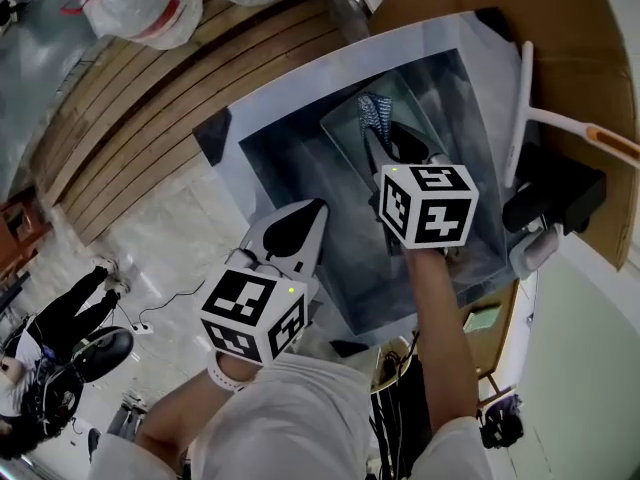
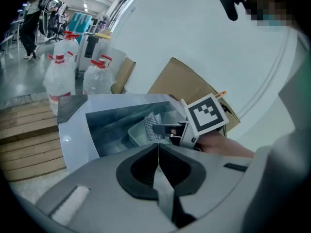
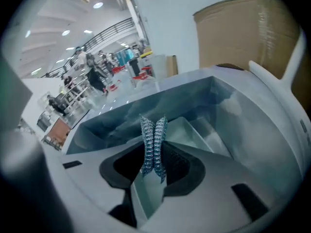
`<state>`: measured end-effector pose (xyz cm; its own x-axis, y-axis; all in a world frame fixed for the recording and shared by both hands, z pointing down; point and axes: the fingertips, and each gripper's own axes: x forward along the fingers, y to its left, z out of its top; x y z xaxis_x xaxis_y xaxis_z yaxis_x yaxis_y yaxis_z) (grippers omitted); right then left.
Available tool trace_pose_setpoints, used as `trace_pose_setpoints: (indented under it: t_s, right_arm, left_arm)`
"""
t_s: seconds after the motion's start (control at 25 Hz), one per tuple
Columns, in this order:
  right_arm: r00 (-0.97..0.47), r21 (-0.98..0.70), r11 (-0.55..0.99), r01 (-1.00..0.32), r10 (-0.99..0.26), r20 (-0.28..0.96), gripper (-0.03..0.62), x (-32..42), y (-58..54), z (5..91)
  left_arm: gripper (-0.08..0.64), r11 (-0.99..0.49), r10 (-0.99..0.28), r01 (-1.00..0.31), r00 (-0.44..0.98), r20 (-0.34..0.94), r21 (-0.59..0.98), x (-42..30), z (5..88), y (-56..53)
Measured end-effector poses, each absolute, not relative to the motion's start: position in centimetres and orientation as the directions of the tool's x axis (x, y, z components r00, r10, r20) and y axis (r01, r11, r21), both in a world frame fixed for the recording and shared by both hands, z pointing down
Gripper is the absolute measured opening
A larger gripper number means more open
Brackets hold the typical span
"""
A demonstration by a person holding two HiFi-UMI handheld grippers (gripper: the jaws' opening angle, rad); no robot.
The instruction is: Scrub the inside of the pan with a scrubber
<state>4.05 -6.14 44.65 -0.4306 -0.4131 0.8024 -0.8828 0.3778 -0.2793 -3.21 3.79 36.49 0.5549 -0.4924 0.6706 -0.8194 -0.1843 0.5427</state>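
Shiny blue-silver mesh scrubber [image 3: 153,144], two layers

left gripper [image 1: 319,206]: pale grey shell, black pads lining the jaws | right gripper [image 1: 372,138]: same grey and black | behind each pair of jaws: white cube [image 1: 252,313], black square markers, small green dot | further back: white wristband [image 1: 224,372], white sleeves [image 1: 455,450]

I am facing a white-rimmed sink [image 2: 73,144]. Its steel basin is carrying one rectangular pan [image 3: 194,130], which is resting inside it toward the far side.
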Motion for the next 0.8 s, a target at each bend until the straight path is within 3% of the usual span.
trace_pose_setpoints:
  t_s: [0.24, 0.56, 0.8]
  right_arm:
    - [-0.31, -0.306, 0.093, -0.947, -0.511, 0.802, 0.107, 6.4, -7.7, 46.0]
    - [-0.278, -0.341, -0.004, -0.94, -0.568, 0.774, 0.107, 7.8, -9.7, 47.1]
    - [-0.264, -0.423, -0.165, -0.891, -0.569, 0.779, 0.107, 7.7, -9.7, 48.2]
  left_arm:
    - [0.006, -0.225, -0.458, -0.817, 0.569, 0.683, 0.53, -2.9, 36.2, 2.5]
    - [0.006, -0.225, -0.466, -0.812, 0.575, 0.672, 0.538, -3.3, 35.8, 0.6]
    - [0.006, -0.214, -0.465, -0.812, 0.574, 0.674, 0.544, -3.7, 35.8, 0.6]
